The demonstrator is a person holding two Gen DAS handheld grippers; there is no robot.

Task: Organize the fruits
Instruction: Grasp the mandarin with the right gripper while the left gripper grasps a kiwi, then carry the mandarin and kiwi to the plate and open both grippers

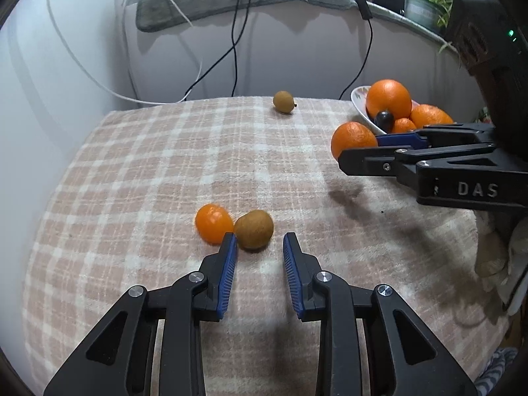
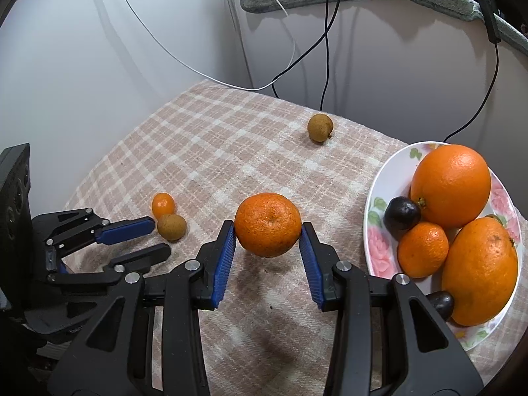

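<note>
My right gripper (image 2: pixel 268 231) has its fingers clamped on a mandarin (image 2: pixel 268 224), lifted clear of the checked cloth (image 2: pixel 231 151), its shadow lying underneath. The plate (image 2: pixel 376 217) sits just to the right, already crowded: a big orange (image 2: pixel 451 185), a small one, a long one, two dark fruits. My left gripper (image 1: pixel 260 244) hangs low, fingers apart, nothing between them, with a brown fruit (image 1: pixel 254 229) just ahead, touching a kumquat (image 1: pixel 214 222). Another brown fruit (image 1: pixel 283 101) sits alone by the far edge.

Risks? The mandarin is held only at its sides by the pad tips, so a jolt could let it slip and roll. Free space on the plate looks tight, though I can't fully judge from here; a careless drop could knock a dark fruit over the rim. On the left, closing off-centre would shove the brown fruit into the kumquat and send both rolling.
</note>
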